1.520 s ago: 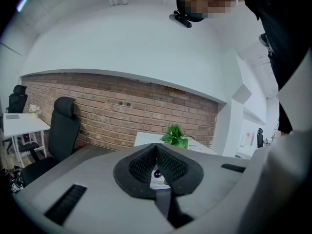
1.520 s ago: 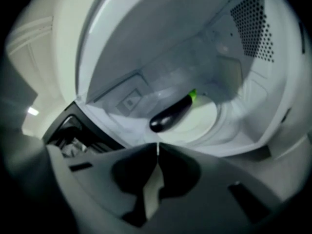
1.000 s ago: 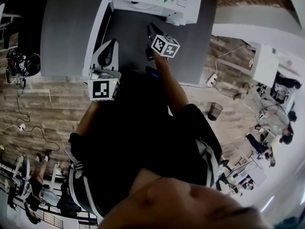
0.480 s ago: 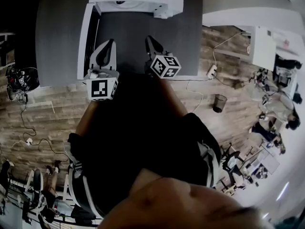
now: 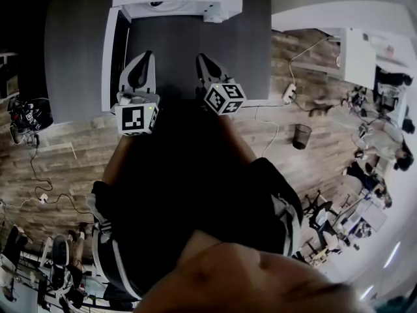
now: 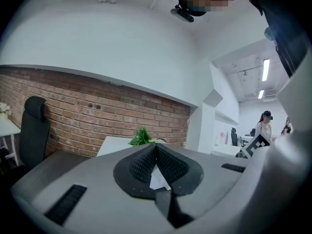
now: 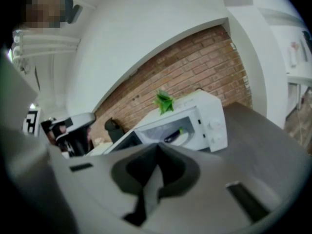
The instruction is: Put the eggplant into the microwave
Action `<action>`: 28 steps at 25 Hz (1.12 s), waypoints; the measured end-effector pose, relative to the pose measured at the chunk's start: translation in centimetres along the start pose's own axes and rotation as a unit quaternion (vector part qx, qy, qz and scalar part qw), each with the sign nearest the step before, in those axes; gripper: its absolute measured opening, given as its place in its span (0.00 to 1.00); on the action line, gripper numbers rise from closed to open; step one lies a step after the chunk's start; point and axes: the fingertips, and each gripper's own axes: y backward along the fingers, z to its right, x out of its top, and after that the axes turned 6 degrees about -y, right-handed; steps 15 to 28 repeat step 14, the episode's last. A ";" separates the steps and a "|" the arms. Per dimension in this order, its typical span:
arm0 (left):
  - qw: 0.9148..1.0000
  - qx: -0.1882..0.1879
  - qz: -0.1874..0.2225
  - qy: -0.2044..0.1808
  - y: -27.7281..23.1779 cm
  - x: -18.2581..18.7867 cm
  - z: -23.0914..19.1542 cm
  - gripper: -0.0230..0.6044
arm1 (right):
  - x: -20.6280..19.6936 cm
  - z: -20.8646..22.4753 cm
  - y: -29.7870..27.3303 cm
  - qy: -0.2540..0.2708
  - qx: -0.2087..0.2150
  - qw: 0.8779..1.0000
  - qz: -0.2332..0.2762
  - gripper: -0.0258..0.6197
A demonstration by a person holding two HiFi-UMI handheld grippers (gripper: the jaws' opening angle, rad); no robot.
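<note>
Both grippers have their fingers pressed together on nothing: the left gripper (image 6: 156, 147) and the right gripper (image 7: 157, 147) hover before the white boxy microwave (image 7: 209, 123), well apart from it. Inside its open cavity the dark purple elongated eggplant (image 7: 170, 137) lies on a white round plate (image 7: 185, 140), far from either gripper's fingers, its long axis slanting and its green stem toward the microwave's dials.

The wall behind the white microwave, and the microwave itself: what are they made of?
The red wall looks like rough brick: pale mortar lines run between blocks. The white boxy microwave seems smooth painted metal or plastic, faintly shiny; which one, I cannot tell.
</note>
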 end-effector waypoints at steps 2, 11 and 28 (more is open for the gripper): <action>1.000 -0.001 -0.002 0.000 -0.1 -0.1 0.0 0.10 | 0.1 -0.1 0.0 0.001 0.002 1.000 0.000 0.09; 1.000 0.000 -0.003 -0.004 -0.3 -0.1 0.0 0.10 | 0.3 -0.5 -0.3 0.004 0.014 1.000 0.000 0.09; 1.000 -0.001 -0.005 -0.001 -0.5 -0.2 0.0 0.10 | 0.4 -0.7 -0.6 0.010 0.020 1.000 -0.001 0.09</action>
